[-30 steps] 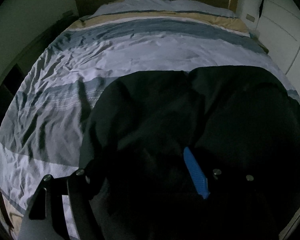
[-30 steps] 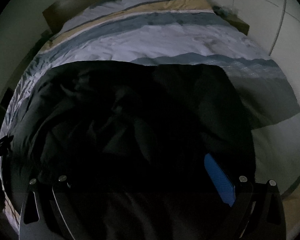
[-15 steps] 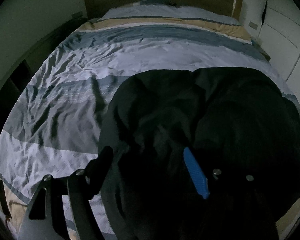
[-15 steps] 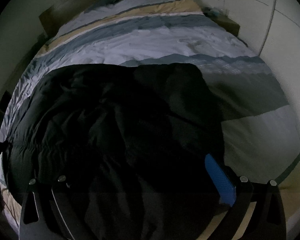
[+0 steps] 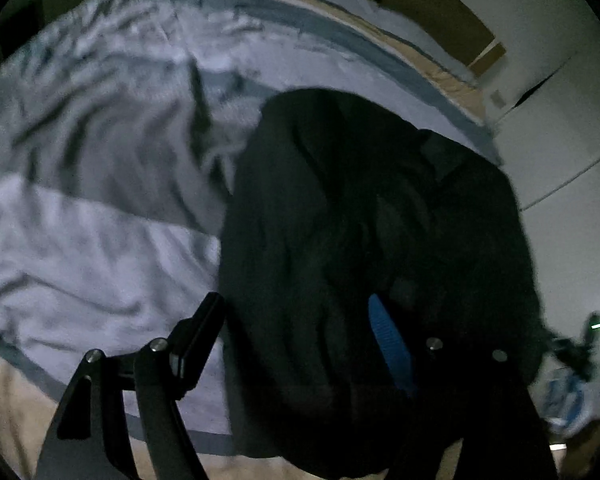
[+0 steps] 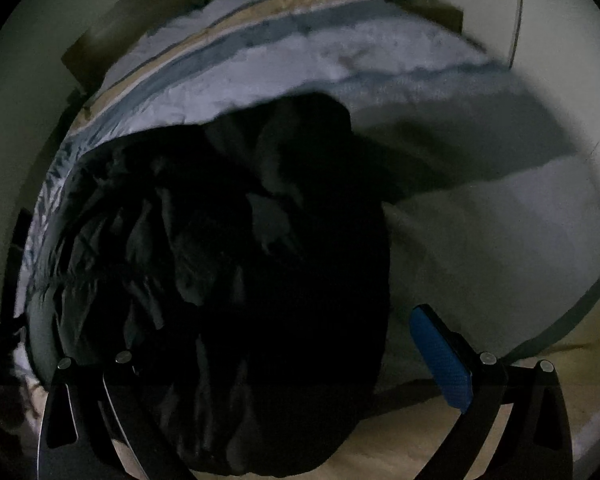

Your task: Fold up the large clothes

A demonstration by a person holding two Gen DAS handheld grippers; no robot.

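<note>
A large dark garment (image 5: 380,240) is bunched up above the striped bed (image 5: 80,240). My left gripper (image 5: 296,320) has its fingers spread wide, with the garment bunched between them and over the blue pad (image 5: 388,344). In the right wrist view the same garment (image 6: 228,280) hangs in a dark mass between the spread fingers of my right gripper (image 6: 276,344). Its blue pad (image 6: 440,360) stands bare and apart from the cloth. Whether either gripper pinches the cloth is hidden by the dark folds.
The bed cover (image 6: 300,60) has white, blue-grey and tan stripes and is wrinkled. A wooden headboard (image 5: 440,12) stands at the far end. White wardrobe doors (image 5: 572,160) run along the right side. A small cluttered spot (image 5: 572,380) shows at the lower right.
The garment has been drawn up from lying spread on the bed into a narrower hanging bundle. Both cameras have tilted and swung, and more bed cover shows on either side.
</note>
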